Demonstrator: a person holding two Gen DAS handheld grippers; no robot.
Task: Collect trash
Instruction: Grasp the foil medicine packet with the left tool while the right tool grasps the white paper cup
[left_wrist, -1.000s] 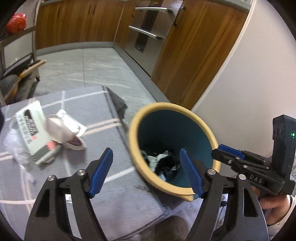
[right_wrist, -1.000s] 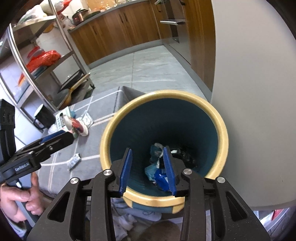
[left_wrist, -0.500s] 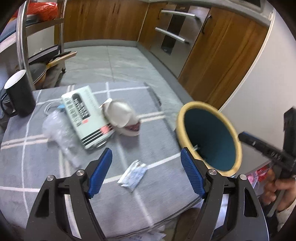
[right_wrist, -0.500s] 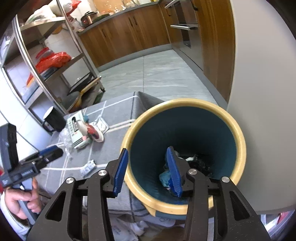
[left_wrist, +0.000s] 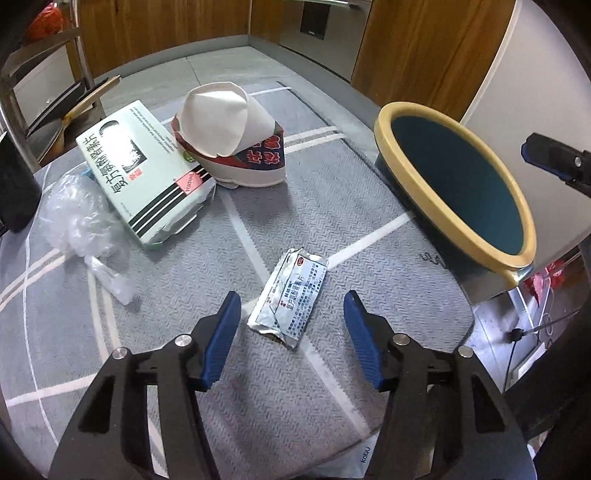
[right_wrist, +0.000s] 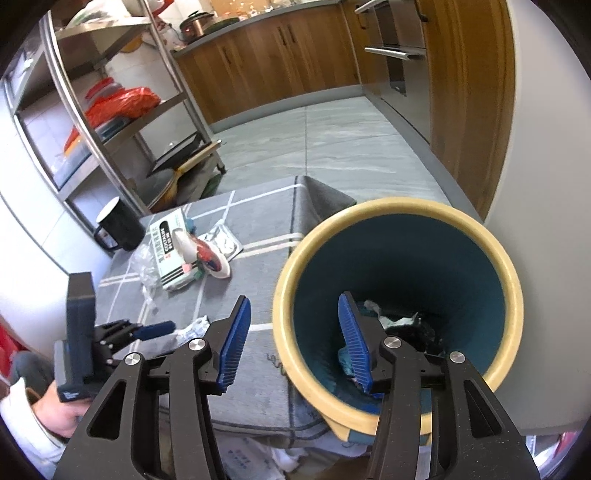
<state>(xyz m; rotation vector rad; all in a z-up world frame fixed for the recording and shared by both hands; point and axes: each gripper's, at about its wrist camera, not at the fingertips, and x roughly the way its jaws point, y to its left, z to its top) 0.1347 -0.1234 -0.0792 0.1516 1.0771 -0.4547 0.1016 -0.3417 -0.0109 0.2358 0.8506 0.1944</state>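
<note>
Left hand-held gripper (left_wrist: 291, 325) sits nearest, angled down over the counter (left_wrist: 207, 387), which has a grey cloth w/ white lines; jaws about half open and just been closing, w/ a foil sachet (left_wrist: 290, 297) lying flat btwn the blue pads, neither pad touching it. Sachet's near end looks torn/dark, print too small to read. Right hand-held gripper (right_wrist: 293, 343) is also about half open, jaws just been opening, nothing gripped: its left pad is outside the bin's yellow rim, its right pad inside the mouth. Bin (right_wrist: 399, 295) is teal inside, stands at the counter's right edge near the wall; trash at the bottom is partly hidden behind the right pad, dark and crumpled, can't tell what the bits are. In the left wrist view only the tip of the right gripper shows, cut off at the frame edge. Further back on the counter: crumpled clear plastic (left_wrist: 79, 221), touching a pale green box (left_wrist: 147, 170) w/ its near end torn open; a crushed paper cup (left_wrist: 229, 133) leans against the box. In the right wrist view a foil tray or wrapper (right_wrist: 223, 240) shows behind the cup, hard to make out. A black mug (right_wrist: 120, 223) stands at the far-left corner, mostly cut off in the left wrist view. Beyond are a metal rack (right_wrist: 122, 122) and wood cabinets (right_wrist: 280, 70).
</note>
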